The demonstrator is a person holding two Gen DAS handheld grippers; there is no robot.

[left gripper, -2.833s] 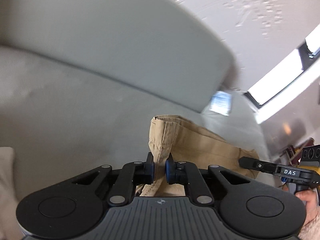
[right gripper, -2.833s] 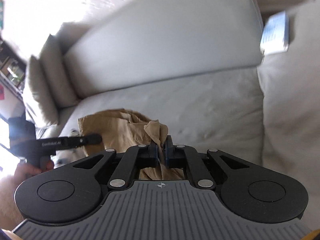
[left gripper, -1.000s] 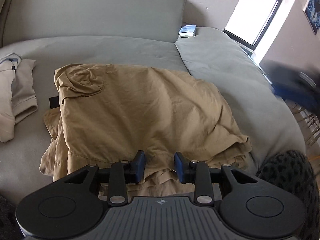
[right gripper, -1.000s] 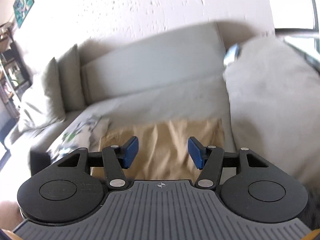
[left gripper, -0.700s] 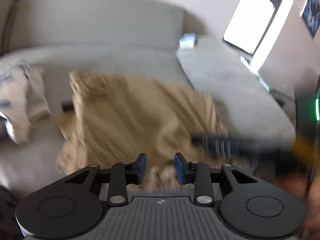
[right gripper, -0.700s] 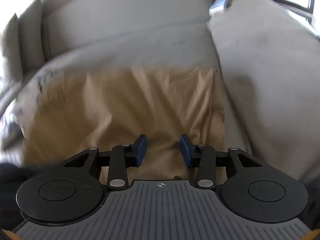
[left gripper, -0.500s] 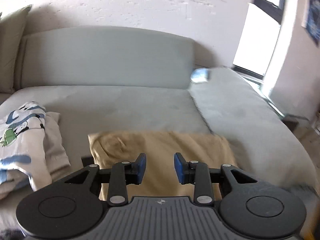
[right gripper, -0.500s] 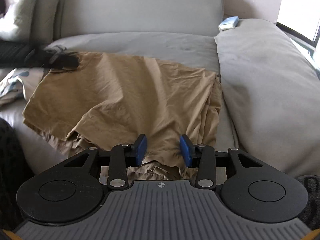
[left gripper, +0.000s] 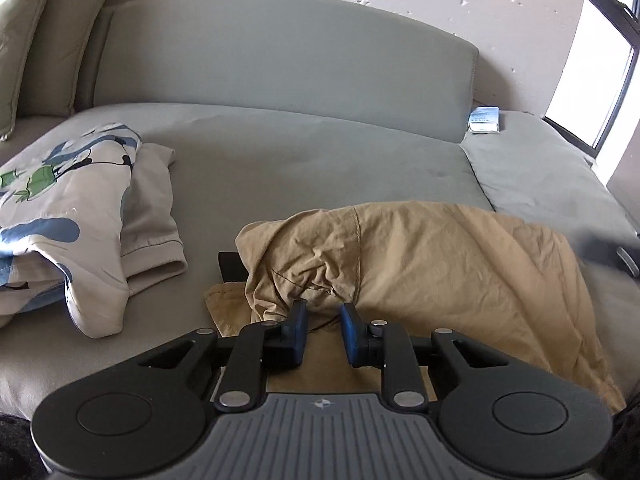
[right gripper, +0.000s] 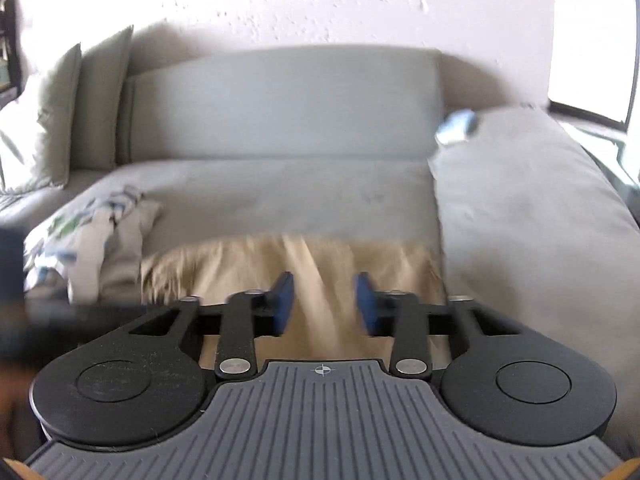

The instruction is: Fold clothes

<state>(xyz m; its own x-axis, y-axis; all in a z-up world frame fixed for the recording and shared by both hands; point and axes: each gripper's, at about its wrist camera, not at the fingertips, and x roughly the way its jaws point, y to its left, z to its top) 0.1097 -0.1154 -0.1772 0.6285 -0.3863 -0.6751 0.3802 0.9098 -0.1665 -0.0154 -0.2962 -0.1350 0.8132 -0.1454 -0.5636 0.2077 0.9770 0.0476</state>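
A tan garment (left gripper: 460,264) lies spread on the grey sofa seat (left gripper: 300,160), its left end bunched into a crumpled heap. My left gripper (left gripper: 323,322) sits low at the near edge of that heap. Its jaws are closing with a narrow gap left, and the blue pads (left gripper: 298,322) do not press the fabric. In the blurred right wrist view the same tan garment (right gripper: 320,264) lies just beyond my right gripper (right gripper: 323,300). The right jaws are closing but still apart, with only cloth seen past them.
A patterned garment (left gripper: 60,200) lies on a beige one (left gripper: 154,220) at the seat's left. A small black object (left gripper: 229,266) pokes out from under the tan heap. A blue-white packet (left gripper: 485,120) rests by the backrest; cushions (left gripper: 36,40) stand at the far left.
Both grippers held the tan garment up earlier; it now lies on the sofa, released. Over the last second both jaws narrowed, and the left view shifted to the garment's crumpled left end.
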